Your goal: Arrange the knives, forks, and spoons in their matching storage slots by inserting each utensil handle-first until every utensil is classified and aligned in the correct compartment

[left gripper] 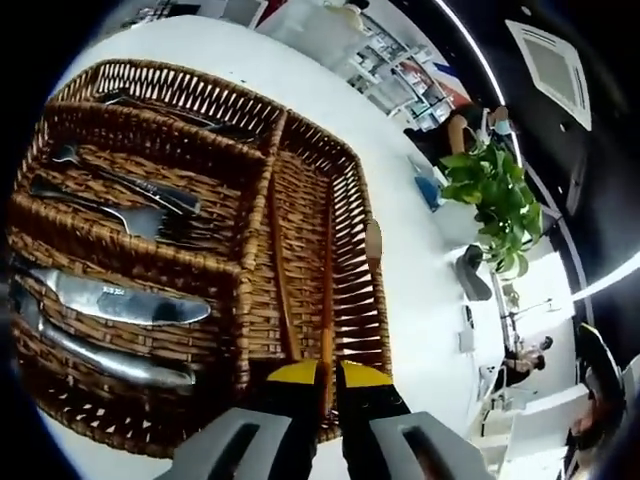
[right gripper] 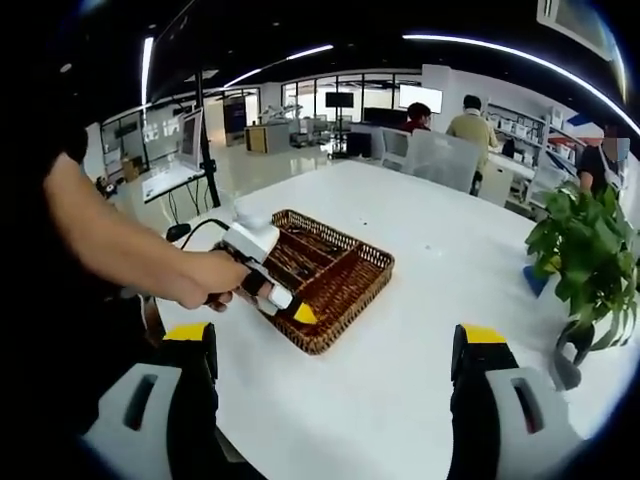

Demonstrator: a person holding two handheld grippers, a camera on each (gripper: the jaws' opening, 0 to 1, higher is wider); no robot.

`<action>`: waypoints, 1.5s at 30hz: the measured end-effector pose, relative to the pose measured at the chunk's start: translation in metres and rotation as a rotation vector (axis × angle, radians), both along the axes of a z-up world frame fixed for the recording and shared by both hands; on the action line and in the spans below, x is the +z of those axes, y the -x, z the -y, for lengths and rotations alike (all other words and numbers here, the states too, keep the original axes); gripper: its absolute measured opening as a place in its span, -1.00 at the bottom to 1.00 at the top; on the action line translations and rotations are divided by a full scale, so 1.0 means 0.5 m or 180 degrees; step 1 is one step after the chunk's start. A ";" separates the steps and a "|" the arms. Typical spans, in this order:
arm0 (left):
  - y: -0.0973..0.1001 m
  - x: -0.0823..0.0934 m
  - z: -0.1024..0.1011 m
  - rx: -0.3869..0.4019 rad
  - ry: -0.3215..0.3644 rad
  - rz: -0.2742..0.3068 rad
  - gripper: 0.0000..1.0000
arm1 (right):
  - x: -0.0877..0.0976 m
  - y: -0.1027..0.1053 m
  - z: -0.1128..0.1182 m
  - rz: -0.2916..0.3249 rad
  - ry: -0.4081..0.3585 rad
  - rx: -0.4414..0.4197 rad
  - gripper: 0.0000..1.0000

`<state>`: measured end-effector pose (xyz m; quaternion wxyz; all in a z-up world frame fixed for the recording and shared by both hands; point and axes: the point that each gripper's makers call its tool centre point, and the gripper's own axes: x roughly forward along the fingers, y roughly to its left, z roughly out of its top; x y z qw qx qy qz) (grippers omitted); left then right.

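Half into one insertion, seemingly: pinches left gripper almost closed on thin orange-tinted utensil over brown woven wicker basket's long end slot, holds right gripper wide, empty, well apart from basket, needs handle-first lowering next.

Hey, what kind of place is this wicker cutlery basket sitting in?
Probably an open-plan office or lab: a long white table, monitors along the back wall, people at desks, and a potted plant.

A wide white bench stands in an open office with a dark ceiling crossed by strip lights. A leafy potted plant sits near its edge; 2 people sit by shelves.
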<state>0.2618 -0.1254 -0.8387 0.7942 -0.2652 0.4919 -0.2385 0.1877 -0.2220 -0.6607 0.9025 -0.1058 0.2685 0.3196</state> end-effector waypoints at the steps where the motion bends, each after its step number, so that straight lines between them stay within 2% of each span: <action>1: 0.006 -0.004 0.000 -0.0053 -0.0060 0.0013 -0.84 | -0.001 0.000 0.000 -0.0001 0.0004 0.0003 0.99; 2: 0.005 -0.004 0.004 -0.0082 -0.0041 0.0052 -0.74 | -0.001 0.000 0.000 -0.0001 0.0007 0.0004 0.99; 3: 0.002 0.005 0.019 -0.0080 0.0117 0.0102 -0.70 | -0.001 0.000 -0.001 0.0001 0.0006 0.0005 0.99; 4: 0.018 0.008 0.032 -0.0067 0.0263 -0.0123 -0.71 | 0.000 0.000 -0.001 0.0004 0.0003 0.0005 0.99; 5: 0.009 0.008 0.032 -0.0112 0.0261 0.0015 -0.71 | 0.001 0.000 -0.002 0.0006 0.0002 0.0006 0.99; 6: 0.006 0.010 0.038 -0.0059 0.0315 -0.0027 -0.69 | 0.002 -0.001 -0.004 0.0010 0.0003 0.0013 0.99; 7: 0.008 0.013 0.037 -0.0090 0.0261 -0.0001 -0.70 | 0.002 -0.001 -0.005 0.0012 0.0005 0.0017 0.99; 9: -0.005 0.019 0.028 -0.0230 0.0114 0.0280 -0.58 | 0.004 -0.002 -0.006 0.0023 0.0005 0.0024 0.99; 10: -0.008 0.020 0.023 -0.0279 0.0050 0.0355 -0.51 | 0.004 -0.002 -0.006 0.0024 0.0004 0.0025 0.99; 14: -0.023 0.044 -0.003 -0.0370 -0.0082 0.0629 -0.42 | 0.004 -0.004 -0.007 0.0027 0.0005 0.0019 0.99; 15: -0.030 0.054 -0.005 -0.0393 -0.0052 0.0735 -0.39 | 0.005 -0.004 -0.008 0.0031 0.0001 0.0021 0.99; 17: -0.022 0.072 -0.014 -0.0629 -0.0033 0.0829 -0.40 | 0.010 -0.005 -0.011 0.0045 -0.0006 0.0021 0.99; 18: -0.026 0.086 -0.030 -0.0768 -0.0119 0.1079 -0.37 | 0.011 -0.006 -0.011 0.0050 -0.0011 0.0018 0.99; 19: -0.031 0.099 -0.038 -0.0825 -0.0138 0.1271 -0.25 | 0.015 -0.008 -0.012 0.0050 -0.0034 0.0007 0.99; 20: -0.032 0.102 -0.053 -0.0814 -0.0191 0.1283 -0.12 | 0.020 -0.011 -0.012 0.0060 -0.0067 -0.0007 0.99; 21: -0.034 0.116 -0.073 -0.0863 -0.0199 0.1387 0.00 | 0.024 -0.015 -0.013 0.0080 -0.0092 -0.0023 0.99; 22: -0.039 0.135 -0.081 -0.0841 -0.0114 0.1523 0.10 | 0.026 -0.018 -0.014 0.0091 -0.0101 -0.0036 0.99; 23: -0.036 0.145 -0.096 -0.0827 -0.0083 0.1509 0.14 | 0.028 -0.023 -0.016 0.0095 -0.0103 -0.0053 0.99; 24: -0.034 0.154 -0.121 -0.0889 -0.0153 0.1539 0.18 | 0.029 -0.028 -0.020 0.0107 -0.0108 -0.0061 0.99; 25: -0.039 0.165 -0.143 -0.0961 -0.0250 0.1680 0.28 | 0.030 -0.031 -0.024 0.0118 -0.0108 -0.0067 0.99; 27: -0.048 0.189 -0.183 -0.0944 -0.0355 0.1872 0.47 | 0.034 -0.037 -0.033 0.0141 -0.0107 -0.0064 0.99; 31: -0.053 0.232 -0.254 -0.0910 -0.0403 0.2080 0.73 | 0.032 -0.050 -0.040 0.0156 -0.0072 -0.0094 0.99; 34: -0.046 0.254 -0.307 -0.1031 -0.0540 0.2236 1.00 | 0.032 -0.059 -0.053 0.0171 -0.0081 -0.0146 0.99; 36: -0.041 0.267 -0.353 -0.1037 -0.0604 0.2314 1.00 | 0.028 -0.066 -0.060 0.0205 -0.0038 -0.0248 0.99; 38: -0.032 0.273 -0.406 -0.1108 -0.0806 0.2374 1.00 | 0.023 -0.068 -0.077 0.0166 -0.0051 -0.0277 0.99; 40: -0.015 0.295 -0.447 -0.1081 -0.0833 0.2438 1.00 | 0.024 -0.068 -0.099 0.0143 -0.0080 -0.0293 0.99; 43: 0.002 0.306 -0.509 -0.1048 -0.0881 0.2375 1.00 | 0.030 -0.069 -0.124 0.0170 -0.0078 -0.0310 0.99; 45: 0.007 0.313 -0.554 -0.0886 -0.0932 0.2309 1.00 | 0.034 -0.070 -0.138 0.0161 -0.0101 -0.0326 0.99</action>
